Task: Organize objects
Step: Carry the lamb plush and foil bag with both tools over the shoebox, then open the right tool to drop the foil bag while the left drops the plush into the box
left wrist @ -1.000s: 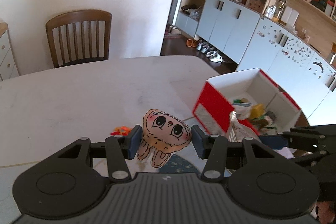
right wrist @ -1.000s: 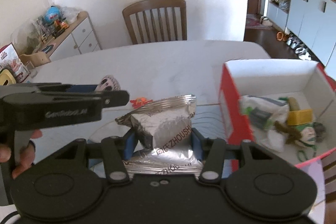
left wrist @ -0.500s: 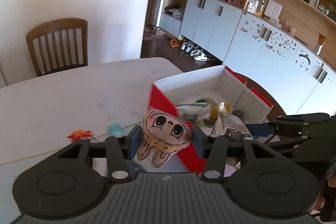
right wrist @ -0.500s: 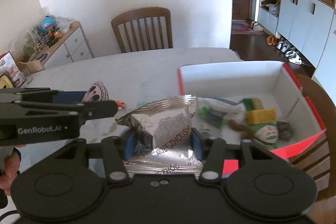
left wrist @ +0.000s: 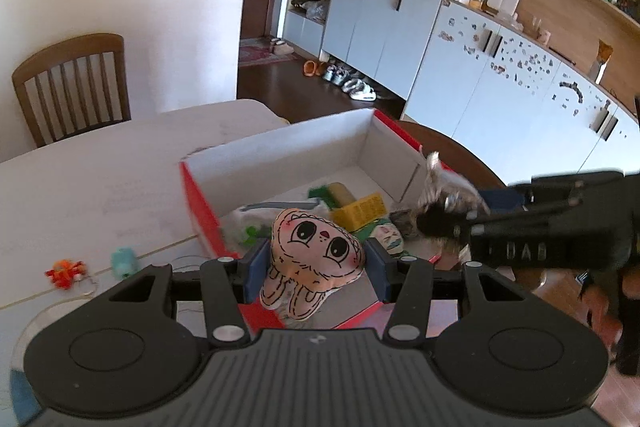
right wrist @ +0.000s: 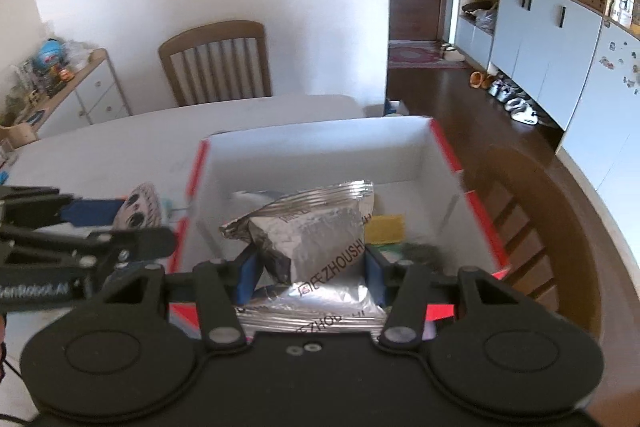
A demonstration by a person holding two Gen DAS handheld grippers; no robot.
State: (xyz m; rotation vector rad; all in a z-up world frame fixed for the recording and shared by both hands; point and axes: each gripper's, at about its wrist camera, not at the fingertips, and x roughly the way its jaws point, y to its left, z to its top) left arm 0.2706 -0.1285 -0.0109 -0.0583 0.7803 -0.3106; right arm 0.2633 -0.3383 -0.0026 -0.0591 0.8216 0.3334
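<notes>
Table [left wrist: 100,163]: pale top; it carries the box, and an orange trinket [left wrist: 64,271] and a small teal piece [left wrist: 123,261] lie loose on it, left of the box.
Box [right wrist: 320,143]: red outside, white inside, open-topped, standing at the table's edge. It already holds a yellow ridged block [left wrist: 360,213], something green, a clear plastic wrapper and a small white figure with a drawn face; the rest of the contents are too jumbled to name.
Foil packet [right wrist: 316,239]: silver, crinkly, puffed with air; probably light and slippery, and a hard squeeze would crush it. It hangs above the box interior, taken across its middle, which looks the surest place to hold it.
Plush toy [left wrist: 314,255]: pink cushion with a cartoon face and two short legs; soft and light by the look of it, so it gives under the pads. It sits over the box's near-left corner, pinched at both sides.
Right gripper [right wrist: 310,273]: clamped on the foil packet, blue pads pressing its flanks.
Left gripper [left wrist: 316,269]: clamped on the plush toy.
Judgement: both things appear ready to drop into the box.
</notes>
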